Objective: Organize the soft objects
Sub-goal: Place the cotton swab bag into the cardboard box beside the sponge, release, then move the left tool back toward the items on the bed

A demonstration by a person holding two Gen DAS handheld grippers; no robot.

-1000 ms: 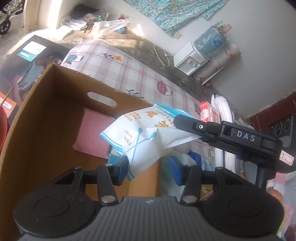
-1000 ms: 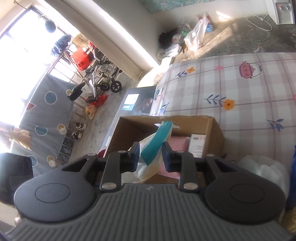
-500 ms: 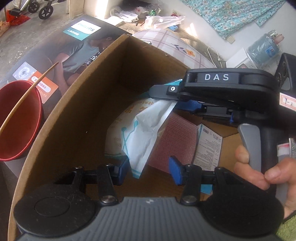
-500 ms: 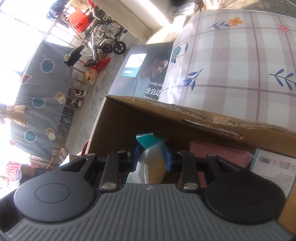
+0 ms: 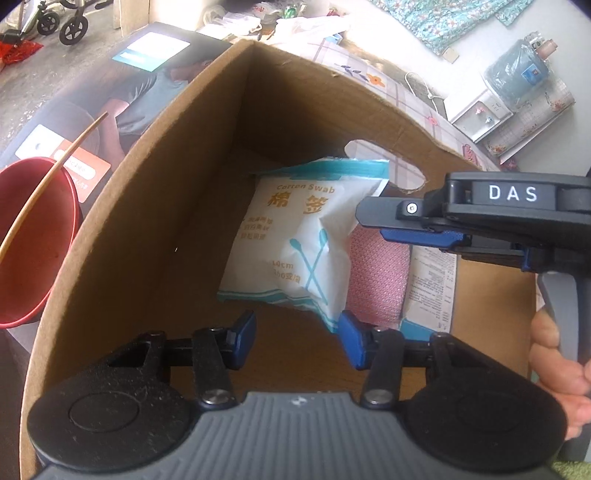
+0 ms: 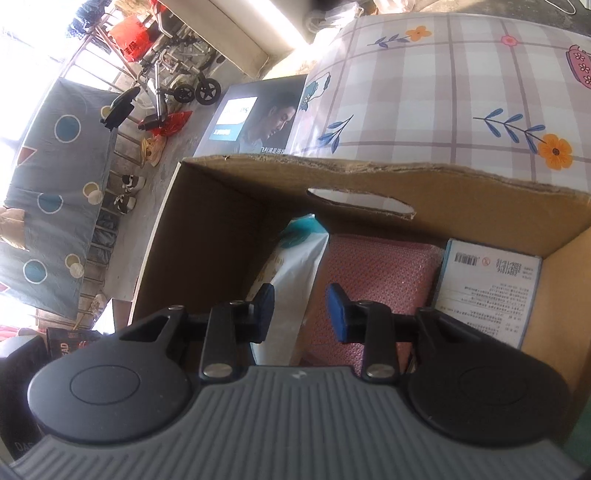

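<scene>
Left wrist view takes in a bright room with a pale wall, a checked floral bed cover behind, a grey floor with a wheelchair at the far edge and a water dispenser against the wall. On the floor stand a dark printed carton and a red bucket with a thin stick leaning across it. Nearest is the open cardboard box, which fills most of both views and has an oval handle slot in its far wall. Inside it a white and teal cotton swab bag leans on end in the left half, touching a pink packet, with a white printed box beyond that. The right claw, held by a hand, reaches in level from the right, its tip at the bag's upper edge; in its own view its pads stand apart on either side of the bag's edge, without pressing it. The left claw points steeply down into the box, its pads apart, the bag's lower corner just by the right pad but not pinched.
</scene>
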